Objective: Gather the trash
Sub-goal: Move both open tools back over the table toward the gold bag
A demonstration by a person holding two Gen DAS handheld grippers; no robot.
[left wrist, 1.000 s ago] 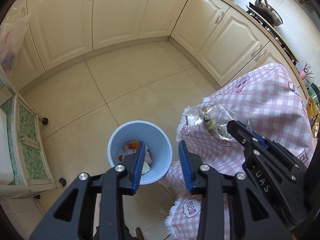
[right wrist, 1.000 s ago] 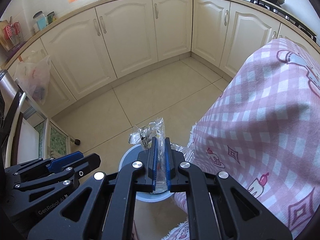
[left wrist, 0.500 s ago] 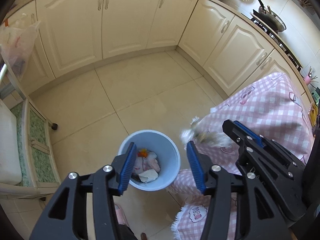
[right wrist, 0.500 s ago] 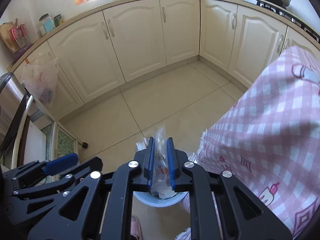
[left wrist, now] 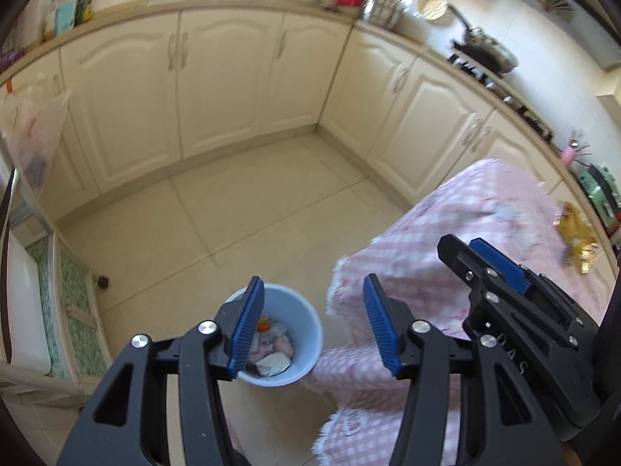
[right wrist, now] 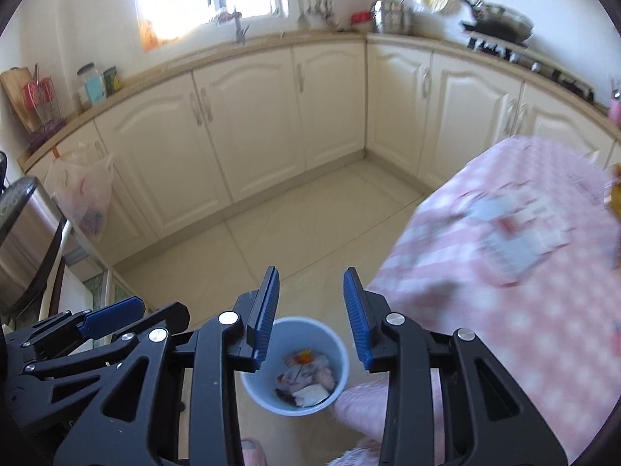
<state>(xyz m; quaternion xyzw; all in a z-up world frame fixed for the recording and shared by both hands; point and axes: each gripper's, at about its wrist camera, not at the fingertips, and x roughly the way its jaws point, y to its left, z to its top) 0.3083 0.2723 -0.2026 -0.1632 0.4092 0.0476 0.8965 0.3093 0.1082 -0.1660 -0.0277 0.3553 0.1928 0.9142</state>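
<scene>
Fingers (right wrist: 268, 310) of both grippers apart, bin (right wrist: 295, 365) below between them.

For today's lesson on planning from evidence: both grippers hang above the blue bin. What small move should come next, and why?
Probably swing the right gripper toward the yellow wrapper on the pink checked tablecloth. Its jaws have just been opening and nothing lies between the fingers; the blue bin already holds crumpled scraps, while the wrapper is litter not yet collected.

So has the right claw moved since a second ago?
Yes. The right claw rose away from the blue bin, which looks smaller below; its jaws have just been opening and nothing is between them.
</scene>
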